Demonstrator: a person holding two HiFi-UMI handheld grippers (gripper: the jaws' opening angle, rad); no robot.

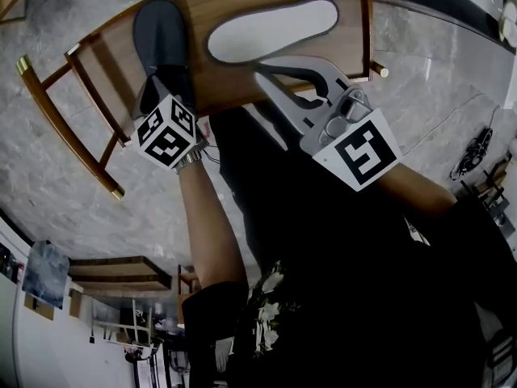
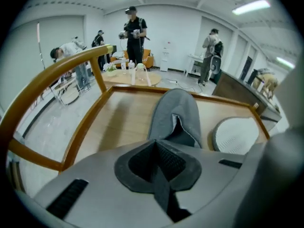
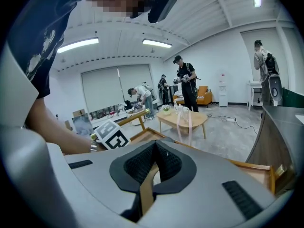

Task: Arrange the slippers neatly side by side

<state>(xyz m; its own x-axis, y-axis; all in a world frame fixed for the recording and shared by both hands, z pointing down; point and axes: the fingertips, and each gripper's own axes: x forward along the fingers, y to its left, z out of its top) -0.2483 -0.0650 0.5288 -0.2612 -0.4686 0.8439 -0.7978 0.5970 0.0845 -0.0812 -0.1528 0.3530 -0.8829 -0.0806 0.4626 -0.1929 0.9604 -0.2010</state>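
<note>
the gray slipper (image 1: 161,43) is lying sole down along the left edge of the wooden counter (image 1: 202,6), its toe pointing at the far edge and its heel end reaching the near edge. the second slipper (image 1: 275,29) is lying turned over with its pale ribbed sole facing up. it is resting crosswise toward the far right corner, apart from the gray one with bare wood showing between them.

the left gripper (image 1: 166,103) is hovering at the near left corner, right at the gray slipper's heel. in the left gripper view its jaws (image 2: 155,148) are pressing together, pads meeting along one line with nothing visible between them. the gray slipper (image 2: 173,115) is stretching away just beyond the tips, and its heel end is dipping out of sight behind them. whether the tips are touching it is unclear. the pale sole (image 2: 235,136) is showing off by the counter's right edge.

the right gripper (image 1: 262,75) is pointing in over the near edge, just short of the overturned slipper. its jaws (image 3: 154,148) are sitting all but closed, leaving only a thin slit. tan wood is showing through the slit and the pads are gripping nothing.

a curved wooden rail (image 1: 56,111) is running past the counter's left edge.
</note>
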